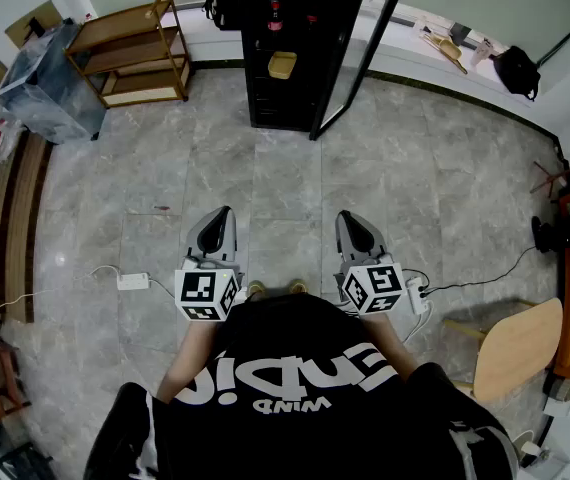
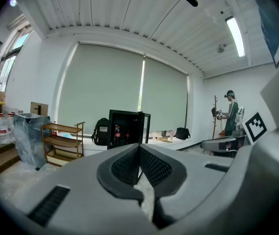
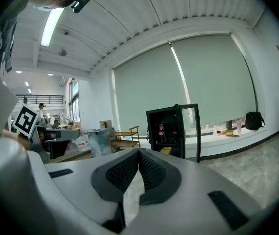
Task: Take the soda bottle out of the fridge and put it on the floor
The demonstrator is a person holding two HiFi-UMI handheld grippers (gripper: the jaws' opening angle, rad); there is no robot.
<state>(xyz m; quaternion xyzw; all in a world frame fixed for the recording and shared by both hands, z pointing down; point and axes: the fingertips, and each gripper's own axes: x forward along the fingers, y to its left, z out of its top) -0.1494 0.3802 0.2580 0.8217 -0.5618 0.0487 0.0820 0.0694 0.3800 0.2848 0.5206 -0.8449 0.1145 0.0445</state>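
Left gripper (image 1: 224, 214) and right gripper (image 1: 346, 218) low, near the person, over the tiled floor (image 1: 285, 183). Both jaws together, empty. Soda bottle (image 1: 274, 10) upright inside far fridge (image 1: 261, 93), door open.

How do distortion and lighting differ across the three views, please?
Head view: fisheye bows the floor seams and the wall edge. Left gripper view: black vignetted corners, ceiling light blown out. Right gripper view: same vignette, fridge crisp beyond the shut right claw.
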